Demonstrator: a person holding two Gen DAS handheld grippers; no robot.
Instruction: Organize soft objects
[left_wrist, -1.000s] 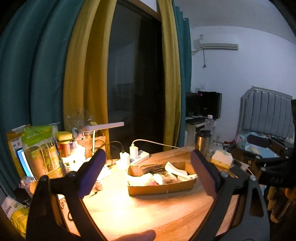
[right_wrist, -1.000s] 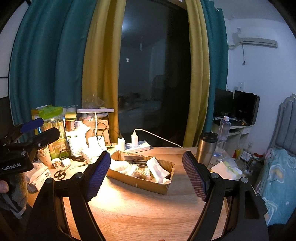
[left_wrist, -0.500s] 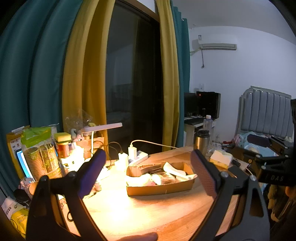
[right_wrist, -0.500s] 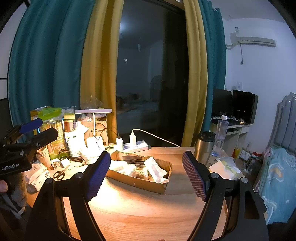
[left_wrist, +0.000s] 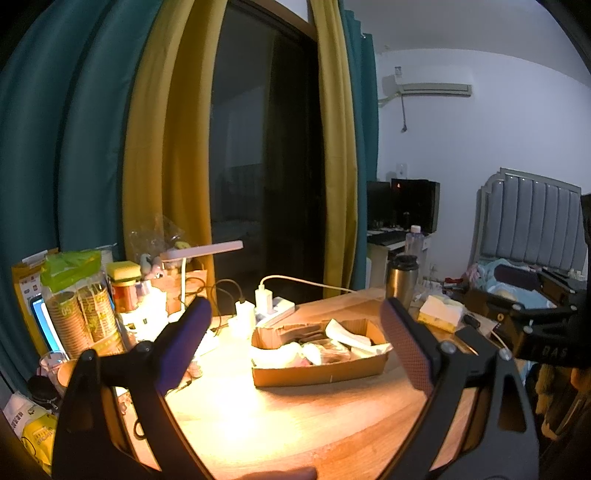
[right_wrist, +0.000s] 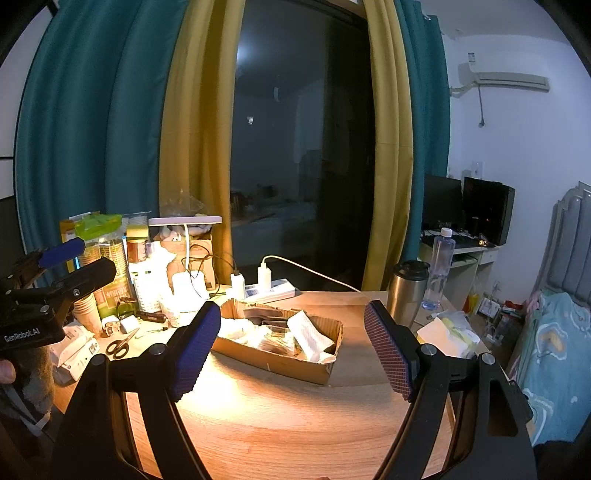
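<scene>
A shallow cardboard box (left_wrist: 321, 369) (right_wrist: 280, 360) sits on the wooden table, filled with white tissue packs and other soft wrapped items (left_wrist: 325, 350) (right_wrist: 306, 332). My left gripper (left_wrist: 295, 347) is open and empty, held above the table's near edge, facing the box. My right gripper (right_wrist: 291, 345) is open and empty, also held back from the box. The right gripper shows at the right edge of the left wrist view (left_wrist: 532, 314). The left gripper shows at the left edge of the right wrist view (right_wrist: 59, 266).
A lit desk lamp (left_wrist: 201, 254), paper cups (left_wrist: 79, 317), jars and a power strip (right_wrist: 271, 288) crowd the table's left and back. A steel flask (right_wrist: 408, 291), a water bottle (right_wrist: 437, 266) and a tissue pack (left_wrist: 441, 314) stand right. Scissors (right_wrist: 120, 345) lie left.
Both grippers have risen and drawn back slightly, so the box sits a little lower and farther in both views. Both stay open and empty.
</scene>
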